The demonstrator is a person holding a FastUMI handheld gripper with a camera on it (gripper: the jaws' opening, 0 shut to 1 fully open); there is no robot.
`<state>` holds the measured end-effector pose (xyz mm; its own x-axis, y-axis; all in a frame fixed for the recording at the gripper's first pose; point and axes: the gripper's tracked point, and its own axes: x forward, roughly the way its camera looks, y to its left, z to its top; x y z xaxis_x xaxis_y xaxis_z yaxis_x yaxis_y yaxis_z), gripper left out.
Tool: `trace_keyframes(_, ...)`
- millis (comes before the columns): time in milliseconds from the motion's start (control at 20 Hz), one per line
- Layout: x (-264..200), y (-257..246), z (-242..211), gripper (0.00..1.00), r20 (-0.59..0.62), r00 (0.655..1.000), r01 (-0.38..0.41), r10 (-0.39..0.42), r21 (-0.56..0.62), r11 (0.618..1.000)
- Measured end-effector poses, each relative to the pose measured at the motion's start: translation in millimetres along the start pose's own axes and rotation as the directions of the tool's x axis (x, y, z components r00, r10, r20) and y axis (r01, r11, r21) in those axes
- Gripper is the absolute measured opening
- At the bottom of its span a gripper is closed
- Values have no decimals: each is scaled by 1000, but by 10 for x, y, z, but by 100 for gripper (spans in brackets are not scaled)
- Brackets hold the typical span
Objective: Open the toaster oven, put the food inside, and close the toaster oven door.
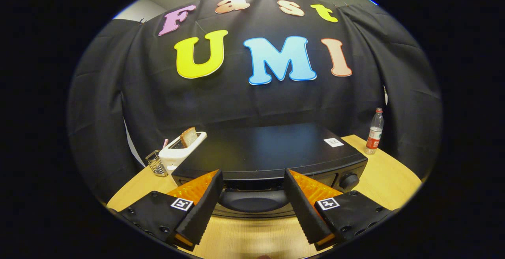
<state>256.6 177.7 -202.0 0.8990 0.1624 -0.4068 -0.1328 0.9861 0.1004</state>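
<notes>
One black toaster oven [272,148] sits on the wooden table [386,176], its door handle [252,200] just ahead, between the spread fingers of the gripper [252,182], which grasp nothing. Bare tabletop shows below the handle. A white toaster [179,152] holding bread [188,136] stands beside its left edge; a bottle [375,132] stands well apart at right.

Toaster oven [272,152] (on the table [394,180]) sits between toaster [179,152] left, bottle [375,131] right.
</notes>
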Motion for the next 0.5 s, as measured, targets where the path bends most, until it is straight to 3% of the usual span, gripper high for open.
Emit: trace_keyframes(500,-43,-79,-88,96,7,999,34,-34,-84,996)
